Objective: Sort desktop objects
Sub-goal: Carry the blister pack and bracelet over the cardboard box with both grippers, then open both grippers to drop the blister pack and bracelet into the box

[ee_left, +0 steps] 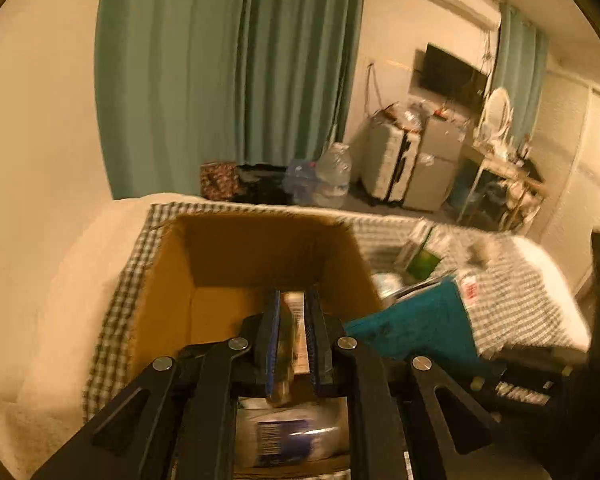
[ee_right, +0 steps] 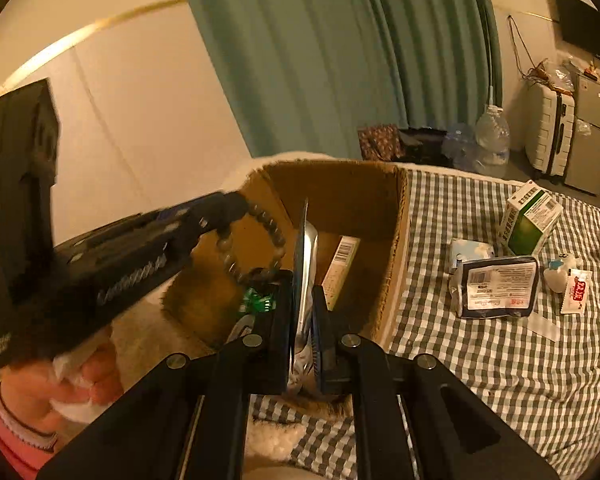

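**Both grippers loaded over the box**

Right now my left gripper (ee_left: pixel 292 300) is nearly closed, its blue-padded fingers (ee_left: pixel 275 336) clamped on a narrow, dark, glossy item (ee_left: pixel 286 344) that stands on edge between them; motion blur keeps me from naming it more exactly. It hangs over the open cardboard box (ee_left: pixel 236 256), just above the near wall. Below the gripper, close to the lens, lies a white packet with a blue label and barcode (ee_left: pixel 288 436); whether it is inside the box or beside it I cannot tell.

My right gripper (ee_right: pixel 302 300) is likewise almost shut, pinching a thin, flat silvery foil pack (ee_right: pixel 306 276) held upright and edge-on, its top reaching above the fingertips and over the box's interior (ee_right: pixel 340 188). Inside the box, a slim white carton with a barcode (ee_right: pixel 342 268) leans against the right wall, and something green and shiny (ee_right: pixel 258 300) shows at the bottom left, just beside my left fingertip. From this view my left hand (ee_right: pixel 60 384) grips its black tool, which reaches across the box's left rim.

The box stands on a bed covered with a green-and-white checked cloth (ee_right: pixel 480 380). To the right of the box, well apart from it, lie a green-and-white carton (ee_right: pixel 530 222), a dark labelled pouch (ee_right: pixel 496 292), a small red-and-white sachet (ee_right: pixel 576 292) and a small white bottle (ee_right: pixel 556 276).
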Demonstrator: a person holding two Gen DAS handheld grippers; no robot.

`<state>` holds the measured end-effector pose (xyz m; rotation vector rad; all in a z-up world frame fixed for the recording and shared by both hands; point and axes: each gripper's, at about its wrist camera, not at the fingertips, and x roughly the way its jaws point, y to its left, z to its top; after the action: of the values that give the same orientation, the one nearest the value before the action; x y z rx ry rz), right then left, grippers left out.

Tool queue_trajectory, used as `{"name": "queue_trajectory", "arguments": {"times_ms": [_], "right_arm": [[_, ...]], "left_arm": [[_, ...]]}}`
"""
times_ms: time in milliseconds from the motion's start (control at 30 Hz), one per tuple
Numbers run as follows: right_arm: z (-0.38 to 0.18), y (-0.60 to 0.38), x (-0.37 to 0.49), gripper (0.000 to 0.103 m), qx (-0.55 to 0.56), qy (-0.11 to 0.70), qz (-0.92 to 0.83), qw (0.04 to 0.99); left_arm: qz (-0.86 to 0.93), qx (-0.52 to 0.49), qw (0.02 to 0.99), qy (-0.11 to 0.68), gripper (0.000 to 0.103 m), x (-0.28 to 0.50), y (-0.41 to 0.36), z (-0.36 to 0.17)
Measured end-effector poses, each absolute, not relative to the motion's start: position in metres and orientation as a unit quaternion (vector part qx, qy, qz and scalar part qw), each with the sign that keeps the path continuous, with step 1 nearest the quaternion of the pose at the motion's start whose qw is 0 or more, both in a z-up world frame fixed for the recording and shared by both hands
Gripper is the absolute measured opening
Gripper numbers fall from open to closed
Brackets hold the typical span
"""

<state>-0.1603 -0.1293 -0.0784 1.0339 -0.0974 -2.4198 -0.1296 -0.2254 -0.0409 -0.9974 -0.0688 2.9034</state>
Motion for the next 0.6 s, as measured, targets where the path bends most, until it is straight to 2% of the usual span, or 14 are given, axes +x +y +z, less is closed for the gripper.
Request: {"name": "queue_trajectory", "arguments": {"times_ms": [33, 67, 100, 133, 200, 267, 300, 433, 533, 600], "right_arm": [[-0.081, -0.131, -0.164, 0.009, 0.386, -0.035, -0.889, 0.243], [-0.083, -0.134, -0.169, 0.021, 0.394, -0.035, -0.888, 0.235], [-0.085, -0.137, -0.174, 0.034, 0.399, -0.038, -0.887, 0.230], [-0.084, -0.138, -0.175, 0.060, 0.398, -0.039, -0.888, 0.226], [-0.080, -0.134, -0.174, 0.062, 0.374, -0.046, -0.904, 0.203], [-0.076, -0.127, -0.176, 0.062, 0.366, -0.056, -0.907, 0.203], [-0.074, -0.124, -0.176, 0.062, 0.362, -0.057, -0.909, 0.199], [-0.062, -0.106, -0.168, 0.062, 0.338, -0.044, -0.926, 0.162], [-0.057, -0.080, -0.160, 0.068, 0.328, -0.048, -0.935, 0.131], [-0.056, -0.053, -0.152, 0.069, 0.325, -0.053, -0.939, 0.104]], "left_arm": [[0.945, -0.326, 0.027, -0.007, 0.028, -0.129, -0.224, -0.046], [0.944, -0.328, 0.020, 0.006, 0.038, -0.130, -0.224, -0.049], [0.943, -0.333, 0.012, 0.015, 0.060, -0.130, -0.225, -0.054], [0.942, -0.334, 0.005, 0.015, 0.075, -0.128, -0.229, -0.057], [0.943, -0.334, 0.005, -0.002, 0.083, -0.126, -0.236, -0.063], [0.940, -0.340, 0.009, -0.016, 0.088, -0.128, -0.241, -0.068], [0.938, -0.347, -0.005, -0.013, 0.093, -0.129, -0.239, -0.071], [0.937, -0.348, -0.021, 0.020, 0.101, -0.124, -0.221, -0.071], [0.940, -0.339, -0.009, 0.035, 0.103, -0.114, -0.201, -0.066], [0.940, -0.338, 0.010, 0.033, 0.103, -0.107, -0.183, -0.062]]}}
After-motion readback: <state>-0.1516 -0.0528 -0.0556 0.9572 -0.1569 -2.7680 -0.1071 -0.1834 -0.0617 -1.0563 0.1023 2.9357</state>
